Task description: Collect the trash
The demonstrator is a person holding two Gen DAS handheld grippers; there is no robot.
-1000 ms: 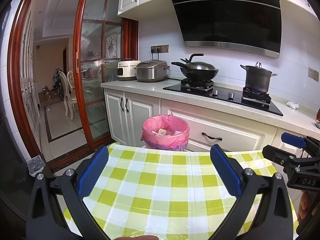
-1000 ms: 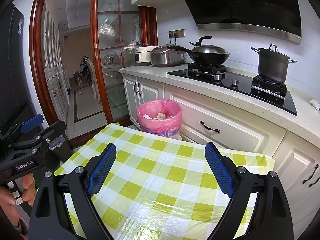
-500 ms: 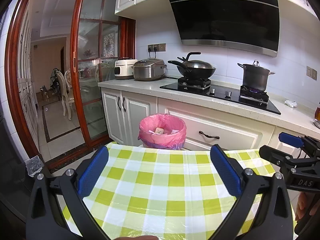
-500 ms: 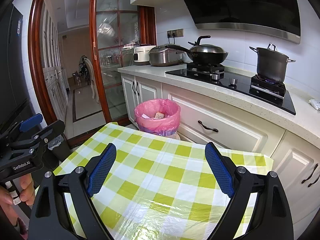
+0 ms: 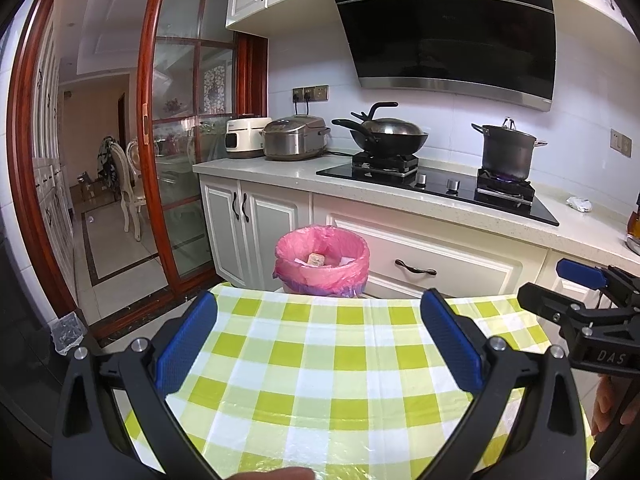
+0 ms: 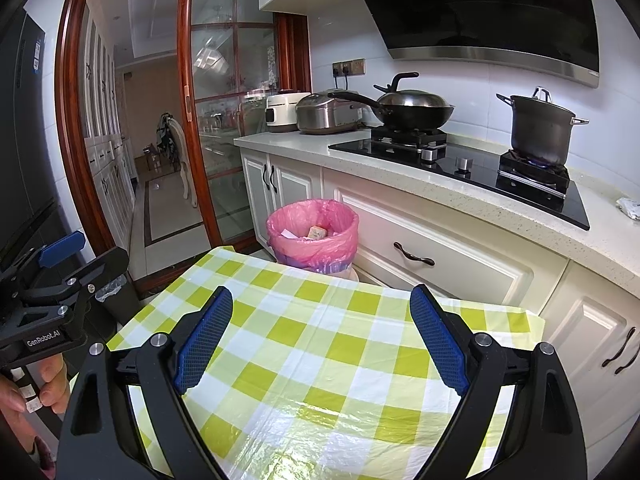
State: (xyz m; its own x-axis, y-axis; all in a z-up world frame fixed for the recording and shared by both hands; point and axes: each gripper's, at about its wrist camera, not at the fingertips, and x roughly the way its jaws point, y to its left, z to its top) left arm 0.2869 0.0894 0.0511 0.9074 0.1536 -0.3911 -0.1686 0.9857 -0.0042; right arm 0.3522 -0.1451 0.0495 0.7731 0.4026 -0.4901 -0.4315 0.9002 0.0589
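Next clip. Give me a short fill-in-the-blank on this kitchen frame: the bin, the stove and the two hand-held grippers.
1. The round trash bin beyond the green-and-white checked tablecloth is lined with a ____ plastic bag.
2. The dark lidded stockpot sits over a burner that is ____.
3. The left hand-held gripper and the right hand-held gripper both have their jaws ____, gripping nothing.
4. The black wok stands to the ____ of the stockpot.

Missing words: pink; lit; open; left
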